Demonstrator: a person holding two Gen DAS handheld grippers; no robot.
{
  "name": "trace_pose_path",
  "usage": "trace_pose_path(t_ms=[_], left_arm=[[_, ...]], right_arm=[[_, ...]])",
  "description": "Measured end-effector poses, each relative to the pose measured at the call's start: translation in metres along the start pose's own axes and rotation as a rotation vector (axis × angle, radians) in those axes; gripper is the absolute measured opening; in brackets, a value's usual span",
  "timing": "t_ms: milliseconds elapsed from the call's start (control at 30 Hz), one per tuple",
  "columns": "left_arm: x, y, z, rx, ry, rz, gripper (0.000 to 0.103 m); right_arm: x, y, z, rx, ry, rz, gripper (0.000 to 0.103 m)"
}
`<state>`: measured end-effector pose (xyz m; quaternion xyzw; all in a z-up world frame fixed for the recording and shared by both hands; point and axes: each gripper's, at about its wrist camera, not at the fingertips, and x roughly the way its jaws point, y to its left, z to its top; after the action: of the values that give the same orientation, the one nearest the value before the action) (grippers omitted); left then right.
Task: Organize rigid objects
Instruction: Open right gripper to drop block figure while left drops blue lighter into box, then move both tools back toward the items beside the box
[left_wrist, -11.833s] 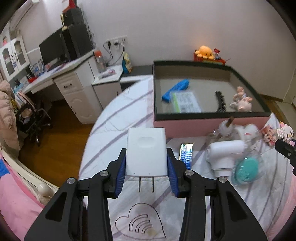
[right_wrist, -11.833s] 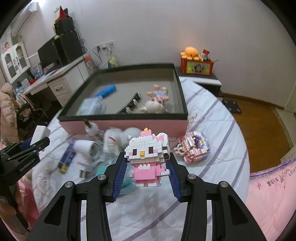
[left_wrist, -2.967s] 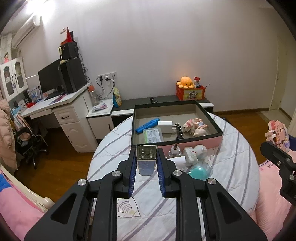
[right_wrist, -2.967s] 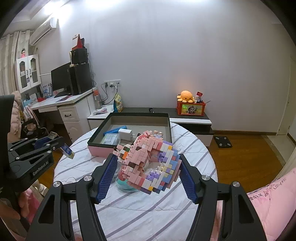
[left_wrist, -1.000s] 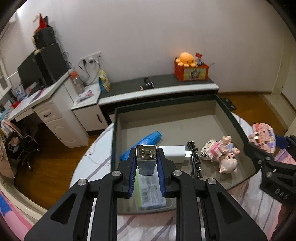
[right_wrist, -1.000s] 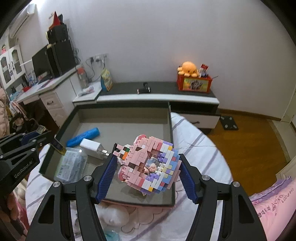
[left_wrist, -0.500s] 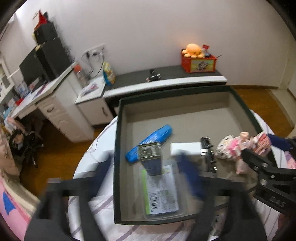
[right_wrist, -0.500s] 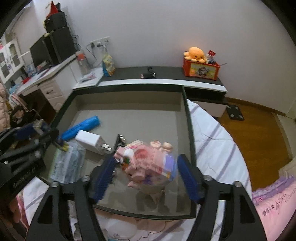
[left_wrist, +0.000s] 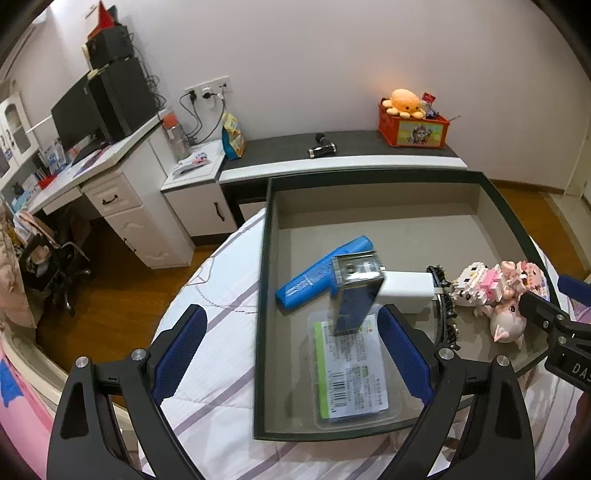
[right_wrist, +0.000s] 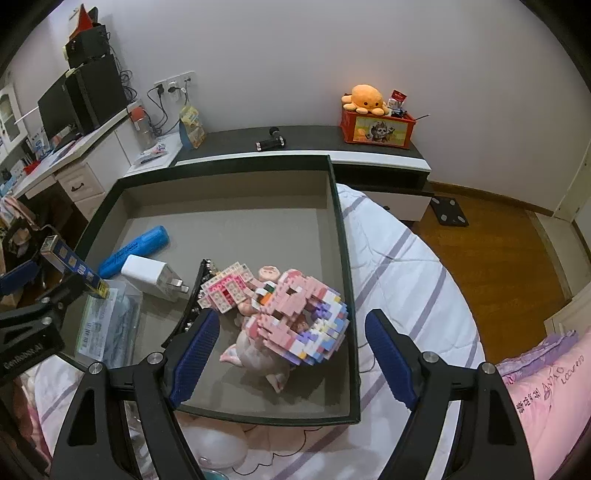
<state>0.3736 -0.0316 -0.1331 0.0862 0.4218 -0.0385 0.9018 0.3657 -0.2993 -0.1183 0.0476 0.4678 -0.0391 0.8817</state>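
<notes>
My left gripper (left_wrist: 291, 354) stands wide open over the left half of the dark-rimmed box (left_wrist: 260, 295). A small blue box with a silver top (left_wrist: 354, 291) is between its pads, touching neither, tilted and blurred above a clear packet (left_wrist: 351, 369). My right gripper (right_wrist: 293, 354) is open over the box's right half. The pink brick doughnut (right_wrist: 303, 325) lies free between its pads, on top of a pig toy (right_wrist: 251, 354) and beside the brick cat figure (right_wrist: 225, 288). A blue tube (left_wrist: 321, 269), a white charger (left_wrist: 406, 291) and a black hair clip (left_wrist: 443, 314) lie in the box.
The box sits on a round table with a striped white cover (left_wrist: 221, 332). White items (right_wrist: 218, 446) lie in front of the box's near wall. A low cabinet (left_wrist: 332, 158) and a desk (left_wrist: 110, 177) stand behind, and pink bedding (right_wrist: 535, 406) is at the right.
Both grippers have opened. The small blue box has left the left pads and tips down towards the packet. The brick doughnut has dropped from the right pads onto the toys in the box.
</notes>
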Motion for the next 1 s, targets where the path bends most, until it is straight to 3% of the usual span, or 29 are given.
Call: trace_pose_path(t_ms=[267, 533, 1000], left_arm=[[-0.014, 0.012, -0.004, -0.038, -0.021, -0.009, 0.095], [-0.055, 0.009, -0.014, -0.034, -0.088, -0.017, 0.095], [-0.143, 0.020, -0.091, -0.065, -0.191, -0.022, 0.101]], right_arm=[[-0.012, -0.004, -0.002, 0.010, -0.020, 0.002, 0.083], [-0.049, 0.000, -0.017, 0.003, -0.075, -0.003, 0.083], [-0.141, 0.016, -0.089, -0.051, -0.188, -0.005, 0.083]])
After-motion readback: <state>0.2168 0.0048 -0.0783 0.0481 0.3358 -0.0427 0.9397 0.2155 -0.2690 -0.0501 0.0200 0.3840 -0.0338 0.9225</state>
